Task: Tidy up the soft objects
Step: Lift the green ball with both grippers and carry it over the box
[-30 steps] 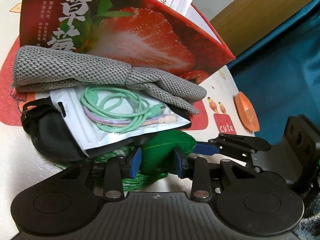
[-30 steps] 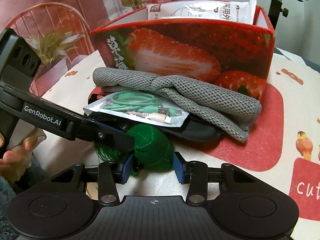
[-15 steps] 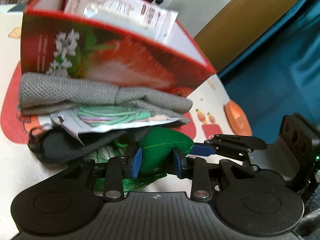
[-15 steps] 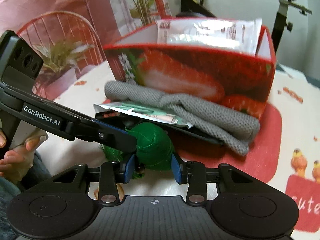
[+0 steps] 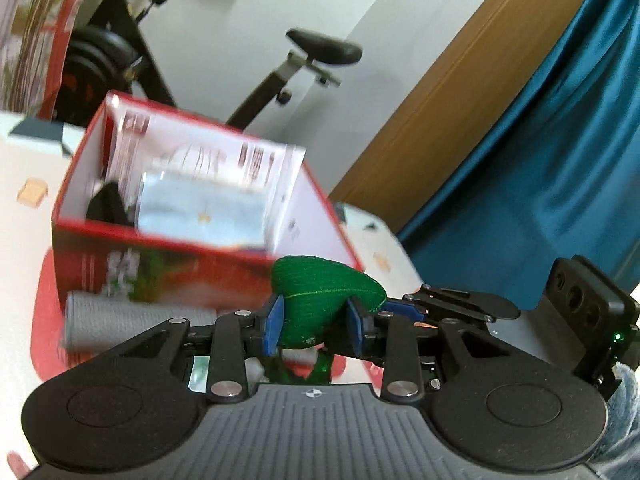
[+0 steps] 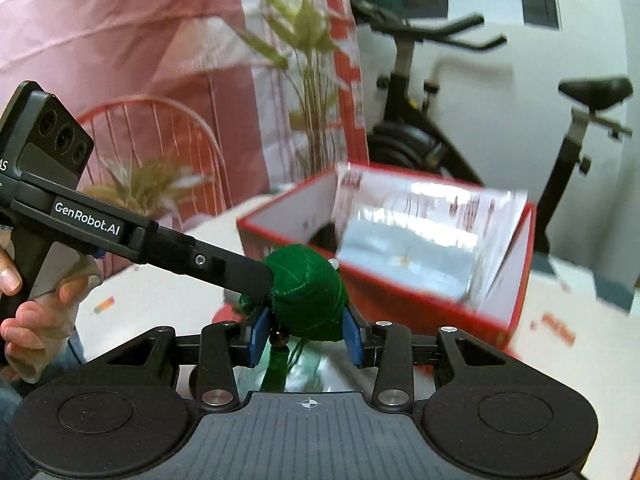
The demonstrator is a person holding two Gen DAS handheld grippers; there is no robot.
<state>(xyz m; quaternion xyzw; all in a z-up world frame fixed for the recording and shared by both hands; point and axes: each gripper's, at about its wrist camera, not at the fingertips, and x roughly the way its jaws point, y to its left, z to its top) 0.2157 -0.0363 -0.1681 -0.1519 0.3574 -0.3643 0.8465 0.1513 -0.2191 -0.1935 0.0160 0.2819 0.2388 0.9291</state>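
A green stuffed pouch (image 5: 320, 292) with a dangling tassel hangs in the air, held from two sides. My left gripper (image 5: 315, 328) is shut on it, its blue pads pressing both flanks. My right gripper (image 6: 304, 336) is shut on the same green pouch (image 6: 308, 284). A finger (image 6: 224, 264) of the left gripper reaches in from the left. Just behind stands the red strawberry box (image 5: 180, 264), its top open, with white packets (image 5: 208, 168) inside. A grey knitted cloth (image 5: 120, 320) lies at the foot of the box.
An exercise bike (image 6: 420, 132) stands behind the red box (image 6: 400, 300). A teal curtain (image 5: 540, 140) and a wooden panel (image 5: 460, 100) are to the right. A red wire chair (image 6: 168, 136) and plants sit at the left. A person's hand (image 6: 24, 320) grips the left gripper's handle.
Both grippers have risen with the green pouch, lifting it off the table. The views now look over the box's rim into its open top; the cable bag and black item have dropped from sight.
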